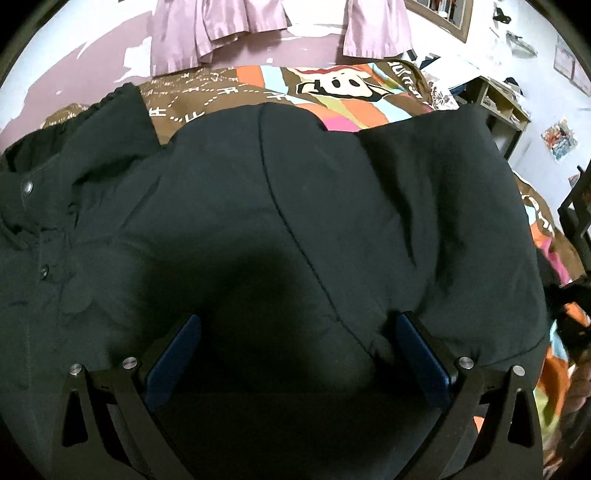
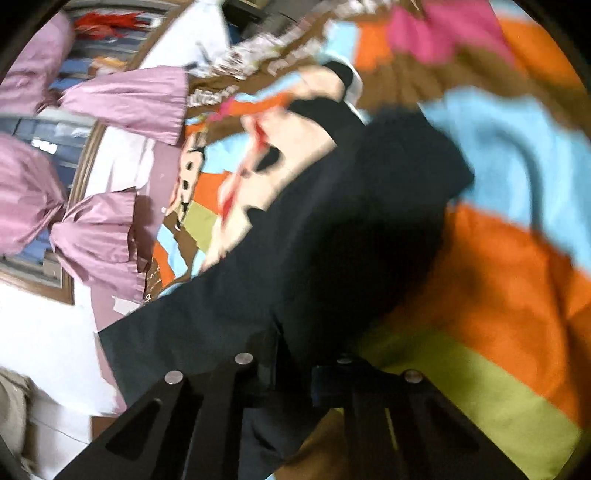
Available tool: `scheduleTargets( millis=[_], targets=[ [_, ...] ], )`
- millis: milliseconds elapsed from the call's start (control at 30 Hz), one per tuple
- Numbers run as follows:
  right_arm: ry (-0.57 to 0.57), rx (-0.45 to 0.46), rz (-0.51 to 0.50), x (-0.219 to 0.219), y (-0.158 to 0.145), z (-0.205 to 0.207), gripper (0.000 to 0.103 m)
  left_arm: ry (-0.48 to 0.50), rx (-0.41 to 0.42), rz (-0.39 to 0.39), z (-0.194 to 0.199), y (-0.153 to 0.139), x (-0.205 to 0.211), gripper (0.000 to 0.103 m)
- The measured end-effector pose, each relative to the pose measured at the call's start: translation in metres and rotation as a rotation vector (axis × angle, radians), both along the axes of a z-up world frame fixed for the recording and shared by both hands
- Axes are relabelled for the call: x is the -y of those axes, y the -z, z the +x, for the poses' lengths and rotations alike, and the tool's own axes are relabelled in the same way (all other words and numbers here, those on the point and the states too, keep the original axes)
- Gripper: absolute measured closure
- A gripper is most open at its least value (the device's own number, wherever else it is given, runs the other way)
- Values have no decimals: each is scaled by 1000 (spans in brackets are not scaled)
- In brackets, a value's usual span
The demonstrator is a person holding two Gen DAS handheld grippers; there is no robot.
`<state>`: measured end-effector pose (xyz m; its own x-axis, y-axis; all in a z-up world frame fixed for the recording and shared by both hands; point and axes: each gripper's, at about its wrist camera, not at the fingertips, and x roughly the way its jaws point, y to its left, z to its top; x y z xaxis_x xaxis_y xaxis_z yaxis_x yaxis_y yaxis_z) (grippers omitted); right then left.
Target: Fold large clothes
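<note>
A large black jacket (image 1: 280,206) lies spread on a bed with a colourful patterned blanket (image 1: 332,96). Its snap-button front (image 1: 27,187) is at the left. My left gripper (image 1: 299,325) is open, its blue pads wide apart just above the jacket's middle, holding nothing. In the right wrist view, my right gripper (image 2: 291,365) is shut on a fold of the black jacket (image 2: 332,206), and the cloth runs up and away from the jaws over the blanket (image 2: 498,277). This view is motion-blurred.
Pink curtains (image 1: 221,29) hang beyond the bed on a purple wall. A wooden shelf unit (image 1: 506,107) stands at the right. A dark frame (image 1: 576,214) is at the right edge. A window with pink curtains (image 2: 110,103) shows in the right wrist view.
</note>
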<state>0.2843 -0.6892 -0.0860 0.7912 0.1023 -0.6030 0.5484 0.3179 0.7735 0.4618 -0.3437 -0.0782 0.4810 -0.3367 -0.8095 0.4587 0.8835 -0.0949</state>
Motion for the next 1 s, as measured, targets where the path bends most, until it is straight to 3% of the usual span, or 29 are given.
scheduleTargets(
  millis=[100, 267, 433, 567, 667, 767, 867, 1000],
  targets=[
    [-6, 15, -128, -5, -47, -4, 94, -19, -39, -40, -5, -16, -19, 1],
    [-81, 82, -418, -38, -150, -15, 95, -91, -31, -73, -26, -86, -77, 1],
    [-238, 179, -747, -129, -248, -1, 95, -167, -52, -35, -61, -164, -148, 1],
    [-406, 246, -962, -219, -288, 6, 95, -211, -12, -7, -102, -211, -213, 1],
    [-557, 258, -1130, -299, -294, 13, 95, -277, -37, -55, -121, -224, -269, 1],
    [-710, 238, -1253, -372, -276, 17, 95, -352, -65, -119, -130, -221, -324, 1],
    [-865, 183, -1380, -437, -239, 22, 95, -401, -92, -180, -131, -206, -372, 1],
    [-1093, 90, -1538, -508, -163, 23, 95, -406, -140, -302, -124, -182, -419, 1]
  ],
)
